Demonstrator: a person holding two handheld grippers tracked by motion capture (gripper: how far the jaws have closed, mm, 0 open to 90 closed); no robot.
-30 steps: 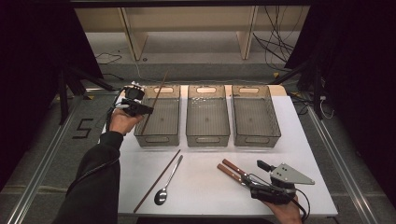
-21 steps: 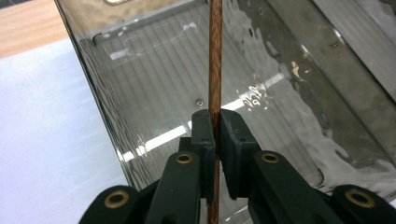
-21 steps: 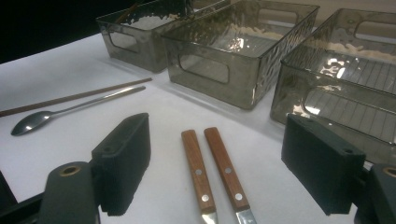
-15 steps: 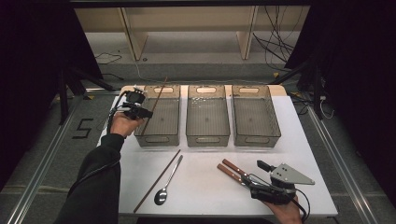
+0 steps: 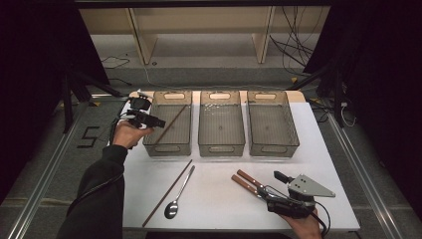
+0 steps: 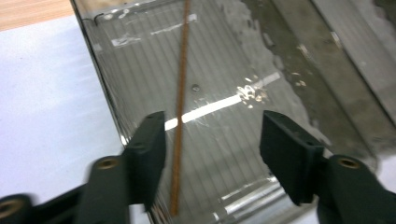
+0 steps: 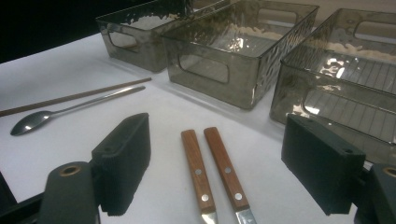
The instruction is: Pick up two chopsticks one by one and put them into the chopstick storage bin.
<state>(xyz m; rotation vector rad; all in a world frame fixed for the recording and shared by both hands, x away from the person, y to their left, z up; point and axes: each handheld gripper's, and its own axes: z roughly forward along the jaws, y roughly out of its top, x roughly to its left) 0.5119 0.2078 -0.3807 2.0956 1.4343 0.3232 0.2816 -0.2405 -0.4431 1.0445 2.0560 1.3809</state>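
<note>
My left gripper (image 5: 158, 121) hovers at the left wall of the left bin (image 5: 164, 148). Its jaws have just been opening and now stand apart. A brown chopstick (image 5: 170, 124) lies slanted inside that bin, free of the pads; in the left gripper view the chopstick (image 6: 180, 93) runs along the bin floor beside the left jaw of this gripper (image 6: 212, 140). My right gripper (image 5: 271, 188) rests open near the table's front right. Two wood-handled knives (image 7: 212, 163) lie side by side on the table between its jaws (image 7: 219, 163), untouched.
A second chopstick (image 5: 167, 191) and a metal spoon (image 5: 179, 191) lie on the white table (image 5: 214, 209) at front left. The middle bin (image 5: 221, 148) and the right bin (image 5: 273, 149) hold nothing. Past the table's far edge stands a wooden shelf frame (image 5: 142, 40).
The chopstick that stuck up from my left gripper over the left bin now lies inside the bin. The left jaws have spread apart. The right gripper has not moved.
</note>
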